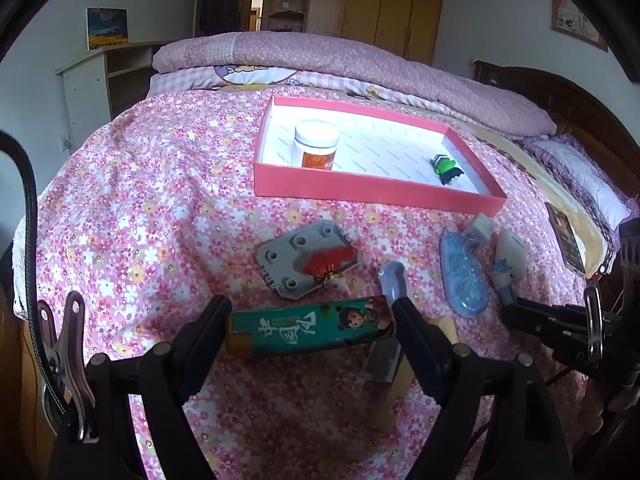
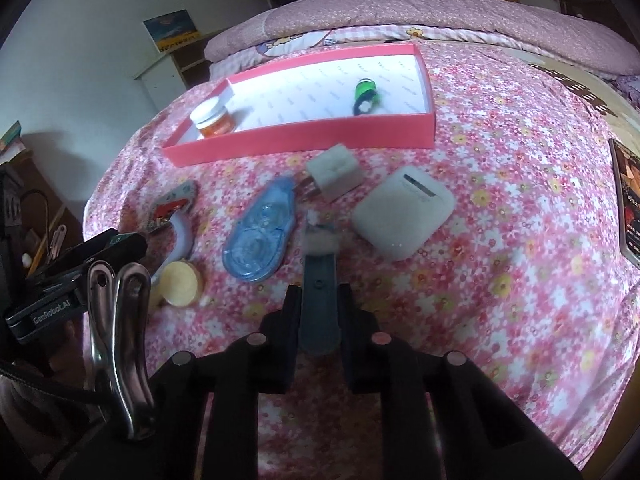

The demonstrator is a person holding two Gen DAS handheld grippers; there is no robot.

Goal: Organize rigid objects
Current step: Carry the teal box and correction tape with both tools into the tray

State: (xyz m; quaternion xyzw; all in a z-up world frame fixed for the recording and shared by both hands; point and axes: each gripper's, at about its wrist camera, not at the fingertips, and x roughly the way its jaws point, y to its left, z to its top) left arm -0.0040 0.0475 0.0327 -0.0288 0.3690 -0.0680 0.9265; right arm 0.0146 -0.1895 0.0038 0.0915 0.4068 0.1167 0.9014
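My left gripper [image 1: 311,307] is shut lengthwise on a teal printed box [image 1: 308,330], one pad at each end, and the box hangs just above the flowered bedspread. In the right wrist view my right gripper [image 2: 320,292] is shut on the flat blue handle of a small fuzzy toy figure [image 2: 320,268]. From the left wrist view the same figure [image 1: 502,276] shows at the right. The pink tray [image 1: 360,192] lies farther back on the bed and holds a white-lidded jar [image 1: 316,144] and a green toy [image 1: 444,166].
On the bedspread before the tray lie a grey plate with a red piece [image 1: 308,258], a lilac curved piece [image 1: 394,280], a blue tape dispenser [image 2: 260,236], a white plug [image 2: 336,172], a white earbud case [image 2: 404,216] and a wooden disc [image 2: 182,282]. A dark book [image 2: 628,208] lies at the right edge.
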